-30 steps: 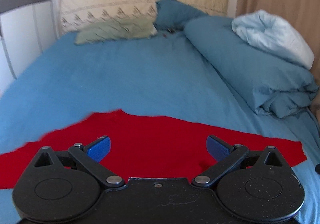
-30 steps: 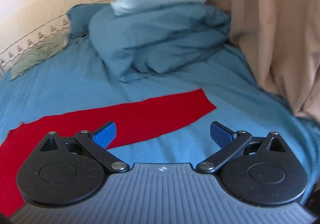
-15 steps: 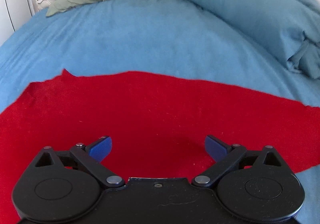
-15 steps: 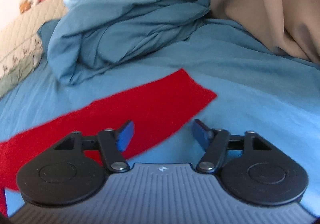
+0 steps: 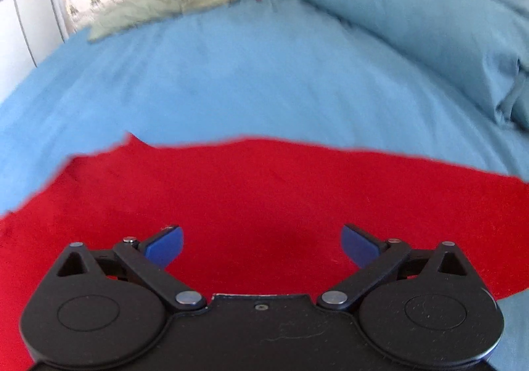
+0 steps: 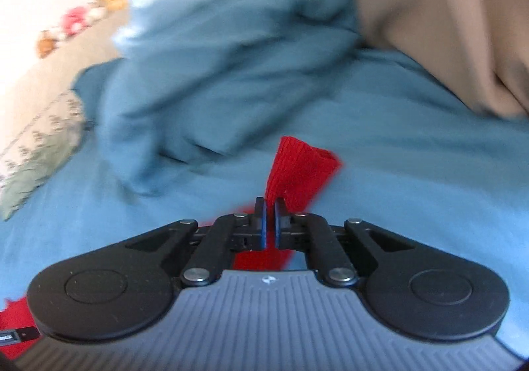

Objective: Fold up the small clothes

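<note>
Blue bed sheet (image 5: pixel 264 80) fills both views. Red cloth (image 5: pixel 264 199) is spread flat across lower frame of left view, presumably laid out for folding. Left gripper (image 5: pixel 261 243) is held wide open above it, nothing gripped. Right gripper (image 6: pixel 270 217) has just been closed; cloth's end is pinched, puckered upward. Cloth's near edge is hidden by gripper bodies; right view is blurred.

My right gripper (image 6: pixel 270 209) has just been closing and now pinches the red cloth (image 6: pixel 299 172), its end bunched above the blue sheet (image 6: pixel 413 172).
</note>
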Demonstrator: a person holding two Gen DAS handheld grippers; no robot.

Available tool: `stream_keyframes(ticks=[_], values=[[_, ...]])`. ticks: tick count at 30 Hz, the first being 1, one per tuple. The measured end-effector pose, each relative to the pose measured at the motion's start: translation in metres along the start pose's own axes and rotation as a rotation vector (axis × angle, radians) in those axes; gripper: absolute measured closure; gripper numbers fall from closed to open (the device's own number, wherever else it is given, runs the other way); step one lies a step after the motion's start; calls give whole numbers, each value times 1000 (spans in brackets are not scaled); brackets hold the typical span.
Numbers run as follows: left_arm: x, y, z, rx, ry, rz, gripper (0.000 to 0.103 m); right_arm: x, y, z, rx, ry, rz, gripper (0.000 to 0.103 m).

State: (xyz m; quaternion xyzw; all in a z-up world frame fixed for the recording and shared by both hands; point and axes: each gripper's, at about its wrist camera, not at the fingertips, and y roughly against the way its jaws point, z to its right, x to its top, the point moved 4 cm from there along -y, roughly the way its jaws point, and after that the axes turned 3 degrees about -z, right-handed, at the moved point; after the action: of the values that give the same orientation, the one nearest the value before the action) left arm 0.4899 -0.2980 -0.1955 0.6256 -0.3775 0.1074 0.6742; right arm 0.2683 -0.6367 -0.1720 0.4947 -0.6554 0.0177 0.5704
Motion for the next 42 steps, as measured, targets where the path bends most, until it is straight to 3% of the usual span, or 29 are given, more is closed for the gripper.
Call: stream_keyframes(ticks=[6,10,14,17,19,22,26,28,29,31,33,36,39,42], values=[[11,57,-89,41,34,81,0,31,32,-133,262,79,29,83],[3,87,-160,41,121,108,0,5,54,-252,472,181,8,83],[-23,95,-223,75,230,101,0,-77,70,-361,676,336,-72,83],[-50,89,-257,81,295,64,0,-170,73,-420,752,491,-171,83],[-71,80,-275,66,333,23,0,-227,73,-439,769,580,-238,84],[-97,67,-290,40,386,-18,0,-298,74,-449,770,709,-296,84],[-110,60,-296,-22,426,-27,0,-332,79,-447,781,790,-293,82],[-107,58,-292,-52,429,-12,0,-342,85,-441,781,817,-293,75],[-104,58,-292,-69,427,-8,0,-342,83,-442,785,830,-297,68],[-101,59,-283,-103,416,1,0,-335,87,-432,791,854,-289,25],[-99,59,-272,-130,405,7,0,-323,92,-417,772,883,-230,13],[-97,48,-253,-171,406,0,6,-301,101,-388,730,931,-182,10],[-98,31,-240,-193,423,-24,21,-279,103,-351,668,945,-166,8],[-97,27,-231,-132,390,7,29,-261,101,-311,582,925,-160,8]])
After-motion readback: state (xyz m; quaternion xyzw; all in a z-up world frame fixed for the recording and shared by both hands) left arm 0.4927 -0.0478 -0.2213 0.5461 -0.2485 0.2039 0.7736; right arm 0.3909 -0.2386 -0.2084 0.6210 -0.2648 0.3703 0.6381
